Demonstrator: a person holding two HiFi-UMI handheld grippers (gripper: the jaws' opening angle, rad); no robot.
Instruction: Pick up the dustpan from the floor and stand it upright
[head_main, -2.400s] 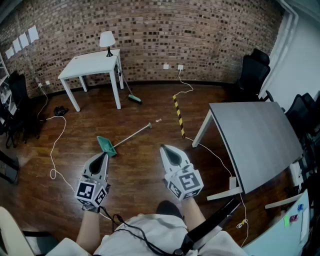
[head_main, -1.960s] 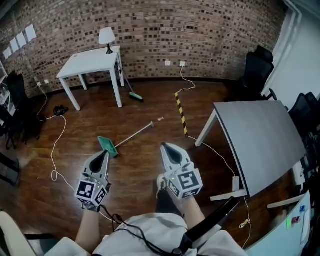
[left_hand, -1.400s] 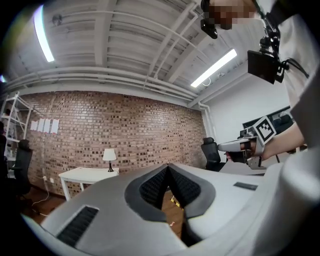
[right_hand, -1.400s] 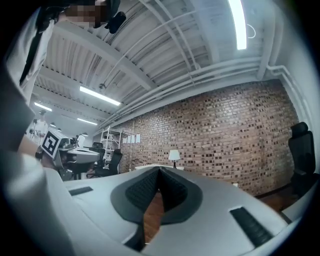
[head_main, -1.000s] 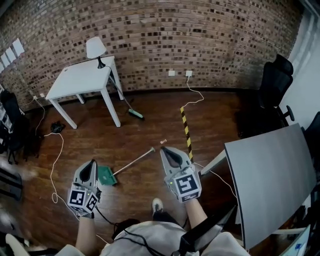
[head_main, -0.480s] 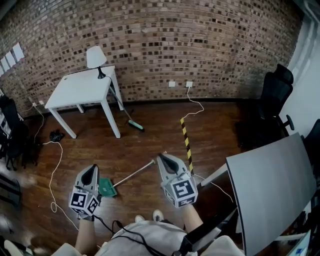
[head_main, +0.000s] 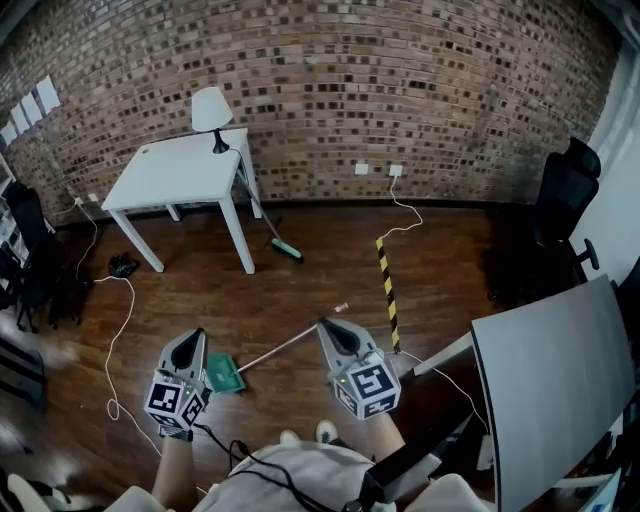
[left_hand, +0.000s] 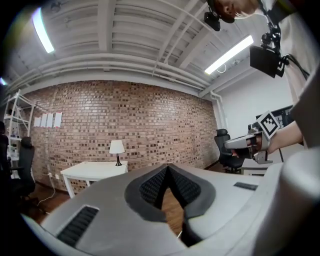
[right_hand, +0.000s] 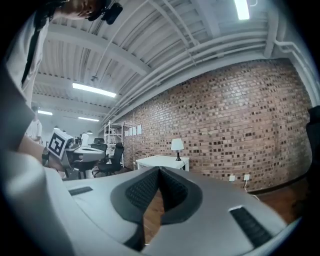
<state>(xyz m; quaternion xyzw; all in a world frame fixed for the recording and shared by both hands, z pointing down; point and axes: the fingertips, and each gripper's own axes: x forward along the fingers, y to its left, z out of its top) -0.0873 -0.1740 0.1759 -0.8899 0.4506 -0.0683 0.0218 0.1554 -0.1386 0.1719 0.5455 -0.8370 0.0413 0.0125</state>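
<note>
Dustpan (head_main: 226, 373) lies flat on the wooden floor (head_main: 300, 280), not yet stood up. Its green pan is at the near left, and its long pale handle runs away toward the far right. The person stands just near of it, with one shoe (head_main: 326, 431) showing at the bottom of the head view.

Left claw (head_main: 192, 336) is closed and grips nothing. In the left gripper view its ribbed pads meet at the tip, and only floor shows through the slit below them. From the head view it appears just left of the pan. Right claw (head_main: 325, 326) is likewise closed and empty, its pads together. It appears over the far part of the handle. Both claws point roughly level toward the brick wall (head_main: 330, 70), held above the floor rather than down at the dustpan.

Far left, against the wall, stands a white bench (head_main: 175, 170) with a lamp (head_main: 211, 108) on its far corner. A broom (head_main: 287, 250) leans at the bench's right leg, its green head on the floor. A black-and-yellow striped strip (head_main: 388, 290) lies on the floor right of the dustpan's handle. A grey bench (head_main: 560, 370) fills the near right, and a black office chair (head_main: 565, 190) stands beyond it. A white cable (head_main: 108, 330) trails across the floor at the left.
</note>
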